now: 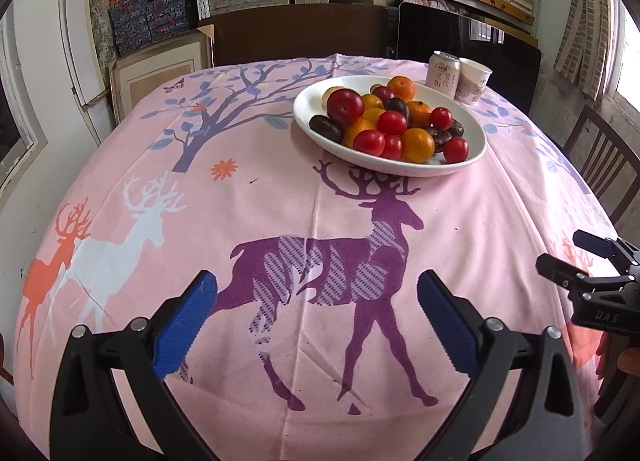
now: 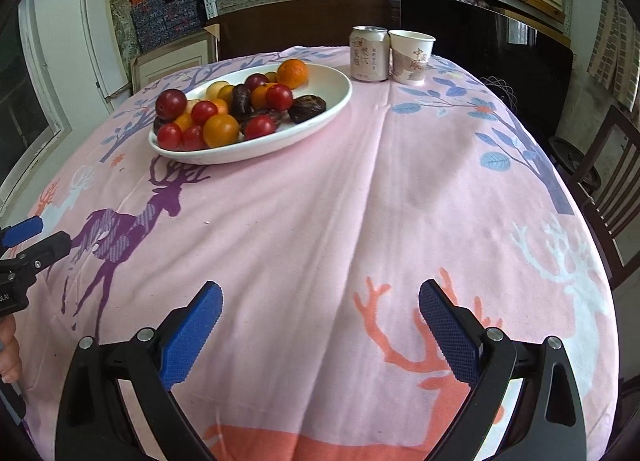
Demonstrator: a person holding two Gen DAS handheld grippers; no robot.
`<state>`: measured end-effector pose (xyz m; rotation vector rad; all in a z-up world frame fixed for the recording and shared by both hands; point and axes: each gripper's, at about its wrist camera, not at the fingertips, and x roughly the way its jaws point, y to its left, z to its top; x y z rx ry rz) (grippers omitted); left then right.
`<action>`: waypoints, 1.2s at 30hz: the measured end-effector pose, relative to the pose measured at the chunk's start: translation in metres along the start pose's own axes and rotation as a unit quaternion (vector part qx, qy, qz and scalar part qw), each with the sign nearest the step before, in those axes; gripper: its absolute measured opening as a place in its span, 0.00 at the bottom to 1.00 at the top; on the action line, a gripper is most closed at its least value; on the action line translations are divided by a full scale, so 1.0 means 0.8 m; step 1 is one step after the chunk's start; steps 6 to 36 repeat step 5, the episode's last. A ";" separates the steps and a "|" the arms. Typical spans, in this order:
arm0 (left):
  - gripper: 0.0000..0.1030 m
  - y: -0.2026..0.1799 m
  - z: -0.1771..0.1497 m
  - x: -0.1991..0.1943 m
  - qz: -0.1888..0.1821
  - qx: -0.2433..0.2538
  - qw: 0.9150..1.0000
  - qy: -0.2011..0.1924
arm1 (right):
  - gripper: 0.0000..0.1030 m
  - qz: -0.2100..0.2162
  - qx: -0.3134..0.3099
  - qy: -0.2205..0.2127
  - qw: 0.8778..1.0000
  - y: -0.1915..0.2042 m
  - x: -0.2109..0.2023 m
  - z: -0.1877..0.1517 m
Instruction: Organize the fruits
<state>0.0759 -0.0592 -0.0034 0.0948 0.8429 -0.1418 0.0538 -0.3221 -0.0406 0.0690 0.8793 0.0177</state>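
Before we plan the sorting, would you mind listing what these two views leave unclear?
- Fruit count: in both wrist views, the fruits are heaped on the white plate, so lower pieces are hidden.
- Paper cup: its contents are hidden by its wall.
- Can: the label print is too small to read.
- Sorting destination: no second container shows in either view.

cloth (image 1: 248, 197) pink w/ deer print; plate (image 1: 308, 105) white; fruits (image 1: 390, 123) red/orange/dk purple
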 end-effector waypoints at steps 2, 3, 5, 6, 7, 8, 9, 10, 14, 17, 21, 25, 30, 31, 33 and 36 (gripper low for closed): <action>0.96 0.006 -0.004 0.003 0.009 -0.003 1.000 0.002 | 0.97 -0.009 0.008 0.005 1.000 -0.013 0.002 -0.002; 0.96 0.009 -0.006 0.004 0.013 -0.004 1.000 0.002 | 0.97 -0.012 0.012 0.007 1.000 -0.018 0.003 -0.003; 0.96 0.015 -0.009 0.009 0.015 -0.009 1.000 0.008 | 0.97 -0.015 0.018 0.010 1.000 -0.025 0.004 -0.005; 0.96 0.015 -0.009 0.009 0.015 -0.009 1.000 0.008 | 0.97 -0.015 0.018 0.010 1.000 -0.025 0.004 -0.005; 0.96 0.015 -0.009 0.009 0.015 -0.009 1.000 0.008 | 0.97 -0.015 0.018 0.010 1.000 -0.025 0.004 -0.005; 0.96 0.015 -0.009 0.009 0.015 -0.009 1.000 0.008 | 0.97 -0.015 0.018 0.010 1.000 -0.025 0.004 -0.005; 0.96 0.015 -0.009 0.009 0.015 -0.009 1.000 0.008 | 0.97 -0.015 0.018 0.010 1.000 -0.025 0.004 -0.005; 0.96 0.015 -0.009 0.009 0.015 -0.009 1.000 0.008 | 0.97 -0.015 0.018 0.010 1.000 -0.025 0.004 -0.005; 0.96 0.015 -0.009 0.009 0.015 -0.009 1.000 0.008 | 0.97 -0.015 0.018 0.010 1.000 -0.025 0.004 -0.005; 0.96 0.015 -0.009 0.009 0.015 -0.009 1.000 0.008 | 0.97 -0.015 0.018 0.010 1.000 -0.025 0.004 -0.005; 0.96 0.015 -0.009 0.009 0.015 -0.009 1.000 0.008 | 0.97 -0.015 0.018 0.010 1.000 -0.025 0.004 -0.005; 0.96 0.015 -0.009 0.009 0.015 -0.009 1.000 0.008 | 0.97 -0.015 0.018 0.010 1.000 -0.025 0.004 -0.005; 0.96 0.015 -0.009 0.009 0.015 -0.009 1.000 0.008 | 0.97 -0.015 0.018 0.010 1.000 -0.025 0.004 -0.005; 0.96 0.015 -0.009 0.009 0.015 -0.009 1.000 0.008 | 0.97 -0.015 0.018 0.010 1.000 -0.025 0.004 -0.005; 0.96 0.015 -0.009 0.009 0.015 -0.009 1.000 0.008 | 0.97 -0.015 0.018 0.010 1.000 -0.025 0.004 -0.005; 0.96 0.015 -0.009 0.009 0.015 -0.009 1.000 0.008 | 0.97 -0.015 0.018 0.010 1.000 -0.025 0.004 -0.005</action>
